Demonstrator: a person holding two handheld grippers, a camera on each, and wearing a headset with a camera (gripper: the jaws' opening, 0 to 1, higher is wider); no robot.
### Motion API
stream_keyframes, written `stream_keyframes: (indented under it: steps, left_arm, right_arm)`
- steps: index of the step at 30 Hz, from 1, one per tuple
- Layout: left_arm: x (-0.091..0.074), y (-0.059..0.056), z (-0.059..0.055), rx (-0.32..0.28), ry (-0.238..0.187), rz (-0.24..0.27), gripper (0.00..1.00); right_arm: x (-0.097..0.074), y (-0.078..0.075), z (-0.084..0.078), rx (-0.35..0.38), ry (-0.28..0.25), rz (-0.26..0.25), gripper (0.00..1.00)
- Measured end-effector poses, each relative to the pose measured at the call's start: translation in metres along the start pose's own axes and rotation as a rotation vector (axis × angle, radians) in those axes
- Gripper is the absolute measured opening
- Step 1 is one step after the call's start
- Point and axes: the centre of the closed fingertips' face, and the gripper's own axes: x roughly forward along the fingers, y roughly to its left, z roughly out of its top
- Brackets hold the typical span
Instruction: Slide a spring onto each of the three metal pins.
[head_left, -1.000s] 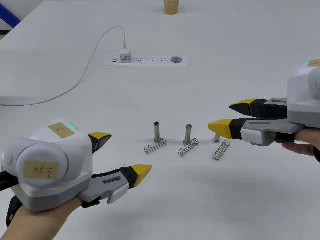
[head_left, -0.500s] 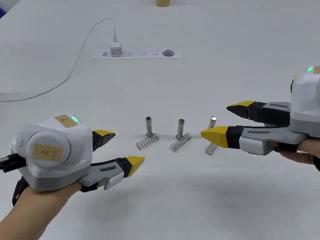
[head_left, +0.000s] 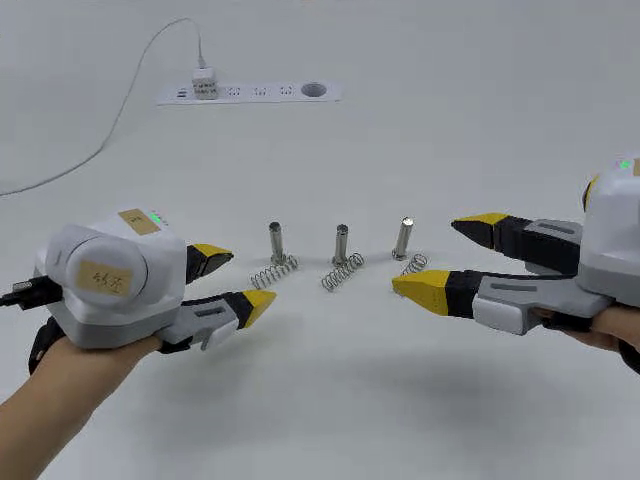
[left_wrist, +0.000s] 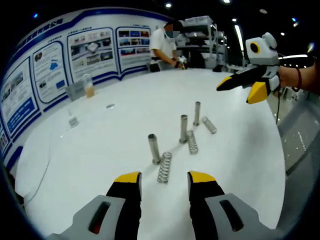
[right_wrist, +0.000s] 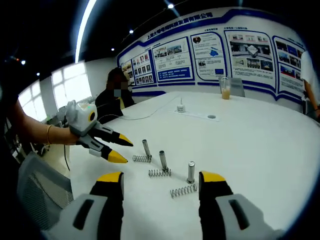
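Power strip beyond upright pins

A white table carries three upright pins mid-frame, a spring lying beside each, and a power strip with its cable at upper left.

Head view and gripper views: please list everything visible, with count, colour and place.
metal pins: three, silver, upright in a row
springs: three, silver, lying one beside each pin
power strip: one, white, far on table
charger: one, white, plugged into strip
cup: one, yellowish contents, far table edge
table: one, white, under everything
people: two, white and dark tops, beyond table
left gripper: one, grey and yellow, open, left of pins
right gripper: one, grey and yellow, open, right of pins
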Motion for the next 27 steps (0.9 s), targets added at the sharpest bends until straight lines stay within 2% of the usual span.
stream_keyframes:
  steps: [7, 10, 15, 19, 23, 27]
  left_arm:
    - [0.011, 0.001, -0.004, 0.016, 0.014, -0.028, 0.33]
    - [0.015, 0.004, -0.010, 0.020, 0.039, -0.033, 0.30]
    - [0.018, 0.004, -0.010, 0.034, 0.045, -0.043, 0.24]
    - [0.019, 0.005, -0.010, 0.040, 0.048, -0.057, 0.16]
    - [0.021, 0.006, -0.014, 0.054, 0.073, -0.070, 0.16]
    - [0.022, 0.005, -0.013, 0.074, 0.073, -0.081, 0.13]
  right_arm:
    - [-0.003, 0.003, -0.006, 0.023, -0.007, 0.002, 0.65]
    - [-0.003, 0.006, -0.008, 0.040, -0.010, 0.015, 0.65]
    - [-0.002, 0.011, -0.012, 0.052, -0.007, 0.019, 0.65]
    - [-0.002, 0.012, -0.013, 0.062, -0.007, 0.019, 0.65]
    - [-0.002, 0.012, -0.009, 0.062, -0.016, 0.018, 0.65]
    - [-0.002, 0.010, -0.008, 0.066, -0.021, 0.010, 0.64]
